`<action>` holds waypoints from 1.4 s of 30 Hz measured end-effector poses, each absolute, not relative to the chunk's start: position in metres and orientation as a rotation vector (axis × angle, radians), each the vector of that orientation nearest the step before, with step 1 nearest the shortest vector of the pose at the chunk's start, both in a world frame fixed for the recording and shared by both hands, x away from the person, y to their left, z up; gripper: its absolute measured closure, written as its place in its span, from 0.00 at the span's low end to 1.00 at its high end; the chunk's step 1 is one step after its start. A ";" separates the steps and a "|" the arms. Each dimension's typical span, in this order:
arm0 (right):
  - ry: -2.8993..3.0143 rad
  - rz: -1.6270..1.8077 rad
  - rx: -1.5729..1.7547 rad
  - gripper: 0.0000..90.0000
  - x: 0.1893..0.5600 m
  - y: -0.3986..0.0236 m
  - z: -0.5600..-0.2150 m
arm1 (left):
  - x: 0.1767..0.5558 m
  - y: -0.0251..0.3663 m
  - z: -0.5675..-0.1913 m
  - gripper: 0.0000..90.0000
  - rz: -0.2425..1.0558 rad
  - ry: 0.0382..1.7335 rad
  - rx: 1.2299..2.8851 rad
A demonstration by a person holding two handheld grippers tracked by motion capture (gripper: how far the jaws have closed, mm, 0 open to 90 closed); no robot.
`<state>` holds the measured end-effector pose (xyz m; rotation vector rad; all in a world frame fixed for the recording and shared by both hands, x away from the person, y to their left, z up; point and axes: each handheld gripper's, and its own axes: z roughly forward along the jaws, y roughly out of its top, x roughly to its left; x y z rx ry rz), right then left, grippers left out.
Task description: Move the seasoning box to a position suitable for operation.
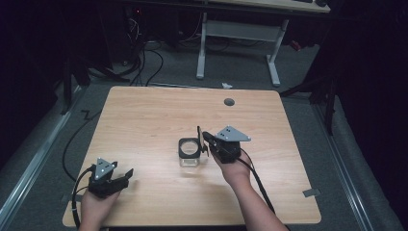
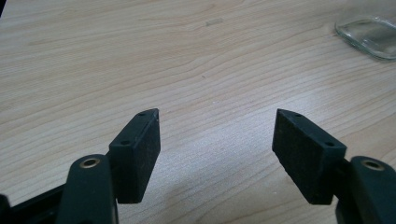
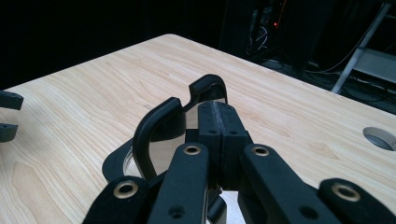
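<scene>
A small clear glass jar (image 1: 189, 160) with a black square collar stands at the middle of the wooden table (image 1: 144, 120). Its black-rimmed lid (image 1: 198, 139) is tipped up on edge at the jar's right side, and my right gripper (image 1: 206, 140) is shut on it. In the right gripper view the jaws (image 3: 219, 116) pinch the rim of the lid (image 3: 154, 126), whose middle is see-through. My left gripper (image 1: 124, 177) rests near the front left corner, open and holding nothing. In the left gripper view the gripper (image 2: 217, 135) stands wide apart over bare wood, with the jar's glass (image 2: 369, 35) at the upper right.
A round cable hole (image 1: 229, 101) sits near the table's far edge. Behind the table stand a white desk frame (image 1: 238, 33) and loose cables (image 1: 144, 62) on the grey floor. A strip of tape (image 1: 311, 192) marks the front right edge.
</scene>
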<state>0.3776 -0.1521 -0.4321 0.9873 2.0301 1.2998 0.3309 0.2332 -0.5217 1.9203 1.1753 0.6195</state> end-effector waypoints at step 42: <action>2.118 1.258 0.969 1.00 0.382 -0.126 -0.454 | 0.331 0.233 -0.522 0.37 0.613 1.173 1.920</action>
